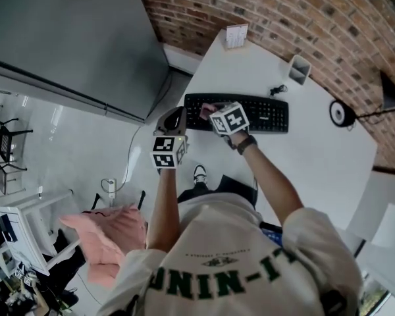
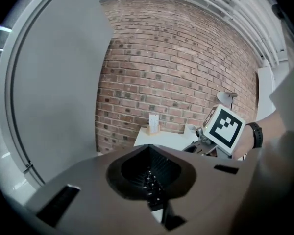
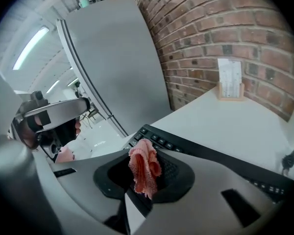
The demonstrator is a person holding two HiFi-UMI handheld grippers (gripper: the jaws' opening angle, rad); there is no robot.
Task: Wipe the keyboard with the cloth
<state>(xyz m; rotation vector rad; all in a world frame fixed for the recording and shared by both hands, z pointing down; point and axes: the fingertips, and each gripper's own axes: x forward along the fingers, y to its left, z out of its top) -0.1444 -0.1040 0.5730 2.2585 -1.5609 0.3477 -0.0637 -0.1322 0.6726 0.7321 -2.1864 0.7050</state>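
A black keyboard (image 1: 250, 113) lies on the white table (image 1: 316, 163). My right gripper (image 1: 210, 113) hangs over the keyboard's left end, shut on a bunched pink cloth (image 1: 206, 109). In the right gripper view the cloth (image 3: 144, 166) sticks up between the jaws, with the keyboard (image 3: 210, 153) just beyond it. My left gripper (image 1: 174, 117) is held off the table's left edge, beside the keyboard's left end. In the left gripper view its jaws (image 2: 152, 180) stand shut with nothing in them, pointing at the brick wall, and the right gripper's marker cube (image 2: 226, 126) shows at right.
A small card stand (image 1: 236, 35) is at the table's far corner. A grey cup (image 1: 299, 69) and a small black cable clip (image 1: 278, 89) sit behind the keyboard. A round black lamp (image 1: 342, 113) stands far right. A grey panel (image 1: 66, 38) rises left. Pink fabric (image 1: 105, 239) lies below left.
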